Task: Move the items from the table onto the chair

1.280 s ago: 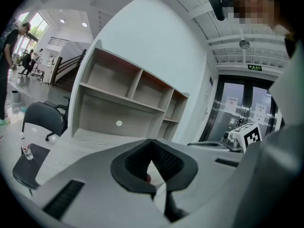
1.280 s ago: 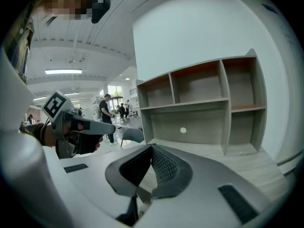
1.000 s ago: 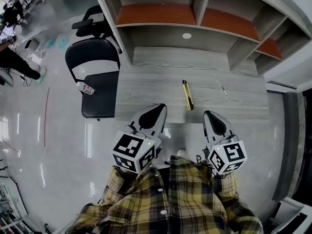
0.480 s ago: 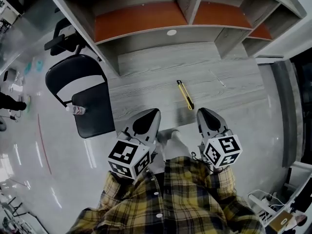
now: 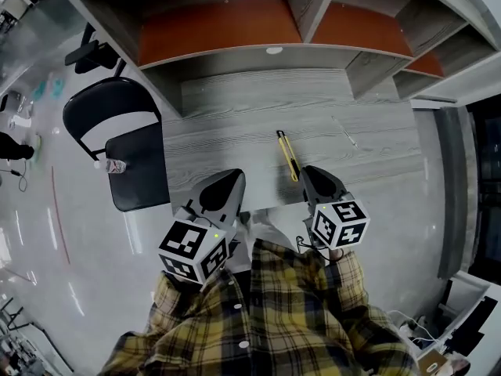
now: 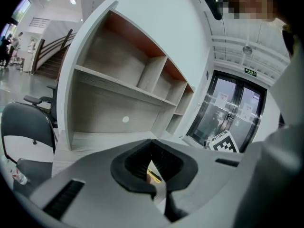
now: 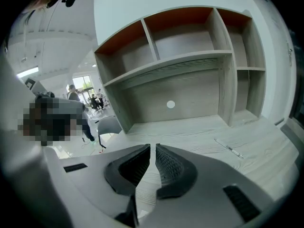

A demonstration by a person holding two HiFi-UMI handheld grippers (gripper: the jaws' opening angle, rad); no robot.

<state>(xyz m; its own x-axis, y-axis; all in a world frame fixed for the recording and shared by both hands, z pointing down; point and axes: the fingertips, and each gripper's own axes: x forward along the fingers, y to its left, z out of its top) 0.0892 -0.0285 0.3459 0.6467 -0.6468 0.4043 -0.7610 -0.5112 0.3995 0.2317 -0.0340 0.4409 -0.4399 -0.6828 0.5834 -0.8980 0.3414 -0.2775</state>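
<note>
Our left gripper [image 5: 232,177] and right gripper [image 5: 308,172] are clenched and empty; we judge this the approach. The yellow utility knife [image 5: 287,156] lies just ahead of the right jaws, a pen [image 5: 344,131] beyond; those jaws must part to straddle the knife.

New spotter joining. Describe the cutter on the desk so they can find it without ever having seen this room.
Find the grey wood-grain desk under the shelf unit with orange-brown backs. Near the middle of its front half lies the utility knife, long and slim, pointing roughly away from the person. It is yellow and black, unlike the thin pale pen further right.
</note>
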